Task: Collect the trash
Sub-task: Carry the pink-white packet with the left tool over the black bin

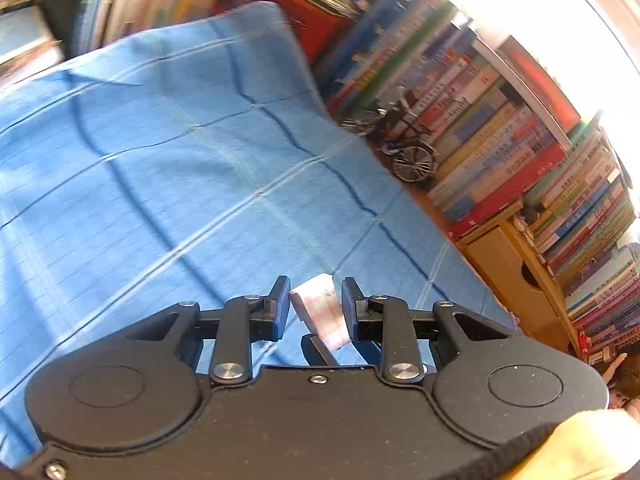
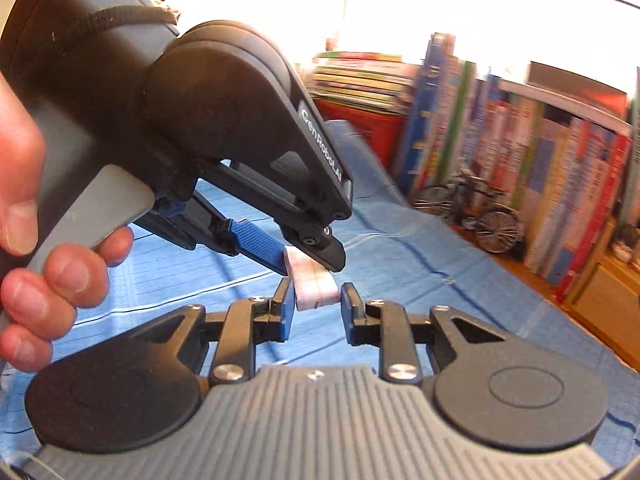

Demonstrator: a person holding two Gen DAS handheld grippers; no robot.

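the blue checked cloth (image 1: 180, 160) filled both views, books (image 1: 480, 128) at the right. centre-low in each frame, the left gripper (image 2: 310, 262) pinched a pink-white wrapper (image 2: 314, 286), while the right gripper (image 2: 316, 300) bracketed its other end, jaws slightly apart; carrying to a bin seemed next. only the right view showed the hand (image 2: 44, 280) and both grippers.

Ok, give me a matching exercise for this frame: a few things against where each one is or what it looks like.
Things:
1 paper scrap
2 cloth
3 toy bicycle
4 drawer box

Place or look:
a blue, checked
b plain wood
c pinched in the left claw
d standing in front of the books

Pairs: 1-c, 2-a, 3-d, 4-b
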